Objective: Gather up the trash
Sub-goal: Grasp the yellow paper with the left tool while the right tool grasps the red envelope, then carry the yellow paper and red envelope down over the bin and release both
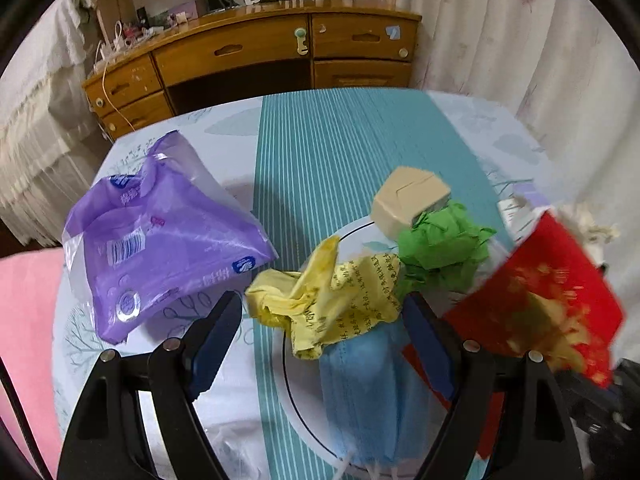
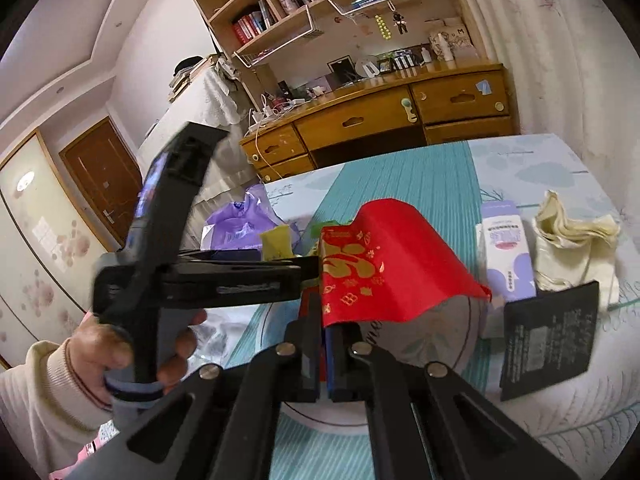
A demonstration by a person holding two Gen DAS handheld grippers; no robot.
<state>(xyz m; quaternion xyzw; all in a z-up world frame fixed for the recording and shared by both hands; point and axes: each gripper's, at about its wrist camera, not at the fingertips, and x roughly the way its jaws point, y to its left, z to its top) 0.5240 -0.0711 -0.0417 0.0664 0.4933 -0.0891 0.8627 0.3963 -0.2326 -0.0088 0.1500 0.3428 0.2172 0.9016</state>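
A white plate (image 1: pixel 352 232) on the table holds a yellow crumpled paper (image 1: pixel 320 300), a blue face mask (image 1: pixel 360 392), a green paper wad (image 1: pixel 440 244) and a tan box (image 1: pixel 408 200). My left gripper (image 1: pixel 324 316) is open, its fingers either side of the yellow paper and mask. My right gripper (image 2: pixel 323 320) is shut on a red envelope (image 2: pixel 380 264) with gold print and holds it above the plate (image 2: pixel 436 336); the envelope also shows at the right of the left wrist view (image 1: pixel 548 296). A purple plastic wrapper (image 1: pixel 160 240) lies left of the plate.
To the right lie a white and purple carton (image 2: pixel 506 252), crumpled cream tissue (image 2: pixel 572 248) and a black packet (image 2: pixel 548 336). The table has a teal striped runner (image 1: pixel 320 152). A wooden desk (image 1: pixel 260 52) stands beyond. The left gripper body (image 2: pixel 172 240) crosses the right wrist view.
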